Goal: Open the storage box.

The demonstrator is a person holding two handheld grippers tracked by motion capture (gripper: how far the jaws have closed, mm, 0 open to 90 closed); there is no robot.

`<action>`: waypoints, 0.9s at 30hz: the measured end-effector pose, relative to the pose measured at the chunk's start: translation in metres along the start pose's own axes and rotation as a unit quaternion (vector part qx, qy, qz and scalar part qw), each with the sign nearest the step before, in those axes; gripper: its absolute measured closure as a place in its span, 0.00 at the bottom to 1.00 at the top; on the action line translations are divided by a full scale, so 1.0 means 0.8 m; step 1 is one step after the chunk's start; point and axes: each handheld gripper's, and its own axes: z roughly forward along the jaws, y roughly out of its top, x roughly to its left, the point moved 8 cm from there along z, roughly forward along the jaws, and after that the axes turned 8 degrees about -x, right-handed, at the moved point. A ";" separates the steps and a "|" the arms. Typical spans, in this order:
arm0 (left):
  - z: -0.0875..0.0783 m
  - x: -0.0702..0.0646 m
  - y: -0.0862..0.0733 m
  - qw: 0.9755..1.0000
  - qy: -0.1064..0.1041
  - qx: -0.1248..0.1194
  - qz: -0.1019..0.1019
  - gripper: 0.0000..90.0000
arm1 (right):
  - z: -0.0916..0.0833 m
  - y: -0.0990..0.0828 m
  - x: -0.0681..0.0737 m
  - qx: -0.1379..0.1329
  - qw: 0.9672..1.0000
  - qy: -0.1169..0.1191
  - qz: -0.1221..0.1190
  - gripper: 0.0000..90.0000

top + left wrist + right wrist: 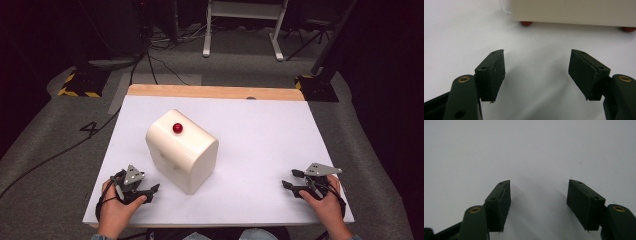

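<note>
Two matte black grippers, left gripper and right gripper, released beside glossy rounded cream box.

Lighting's pretty uneven here: the white table is bright from overhead while the room behind it is nearly black. The high view is soft and low-res. In the left gripper view the pads cast faint grey shadows and the cream box up top is out of focus. The right gripper view dims toward its corners.
</note>
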 end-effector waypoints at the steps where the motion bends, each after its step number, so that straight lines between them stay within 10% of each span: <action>1: 0.000 0.000 0.000 1.000 0.000 0.000 0.000 0.34 | 0.000 0.000 0.000 0.000 1.000 0.000 0.000 0.40; 7: -0.021 -0.029 0.022 0.998 -0.006 -0.062 -0.001 0.33 | 0.000 0.000 0.000 0.000 1.000 0.000 0.000 0.40; 14: -0.039 -0.074 0.047 0.989 -0.034 -0.141 0.008 0.24 | 0.000 0.000 0.000 -0.001 1.000 -0.001 -0.001 0.40; 19: -0.037 -0.114 0.047 0.987 -0.075 -0.135 0.034 0.35 | 0.000 0.000 0.000 -0.001 1.000 -0.001 0.000 0.40; 24: -0.034 -0.149 0.051 0.976 -0.146 -0.146 0.066 0.45 | 0.000 0.000 0.000 0.000 1.000 0.000 0.000 0.40; 27: -0.027 -0.152 0.051 0.975 -0.152 -0.144 0.078 0.49 | 0.000 0.000 0.000 0.000 1.000 -0.001 0.000 0.40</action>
